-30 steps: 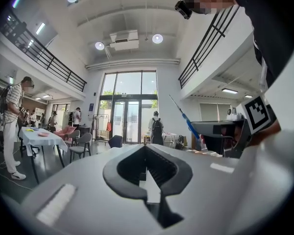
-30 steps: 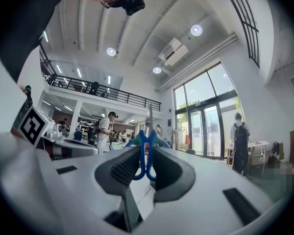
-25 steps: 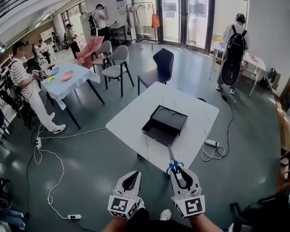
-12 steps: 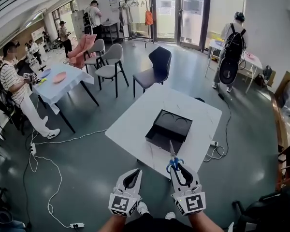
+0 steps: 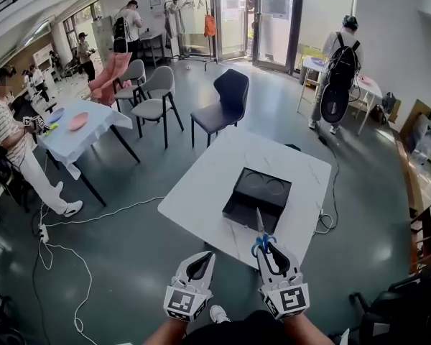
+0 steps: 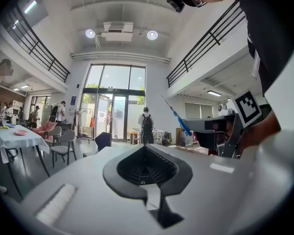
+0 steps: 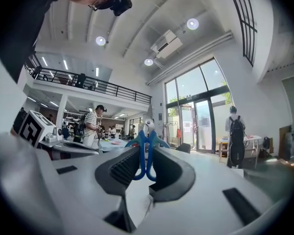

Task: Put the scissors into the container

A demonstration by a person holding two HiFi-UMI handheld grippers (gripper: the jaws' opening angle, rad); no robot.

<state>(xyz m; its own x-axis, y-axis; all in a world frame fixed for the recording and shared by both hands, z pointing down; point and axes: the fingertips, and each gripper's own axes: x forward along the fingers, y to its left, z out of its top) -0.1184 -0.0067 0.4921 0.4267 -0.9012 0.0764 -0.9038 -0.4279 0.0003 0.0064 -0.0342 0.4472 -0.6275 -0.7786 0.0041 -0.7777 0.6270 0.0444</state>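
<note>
1. Scissors [image 5: 259,237] sit in the right gripper [image 5: 266,246], which is clenched on their blue handles; the blades point forward, away from the person.
2. The right gripper view shows the two blue handle loops [image 7: 145,153] pinched upright between the jaws.
3. The left gripper [image 5: 203,257] is beside it, jaws closed together with nothing between them, as the left gripper view [image 6: 147,153] shows.
4. The black container [image 5: 257,198] lies open on the white counter [image 5: 201,192], towards its near right side.
5. Both grippers are at the near edge of the counter, over the grey floor, and the scissors are apart from the container.
6. Compared with a second ago, the counter and container sit lower and closer in the head view, and the blade tip now overlaps the container's near wall in the picture instead of bare counter.
7. The grip on the scissors is unchanged, and the left gripper keeps the same pose beside the right.
8. The person in the striped shirt [image 5: 3,131] has slid further towards the left edge of the head view.
</note>
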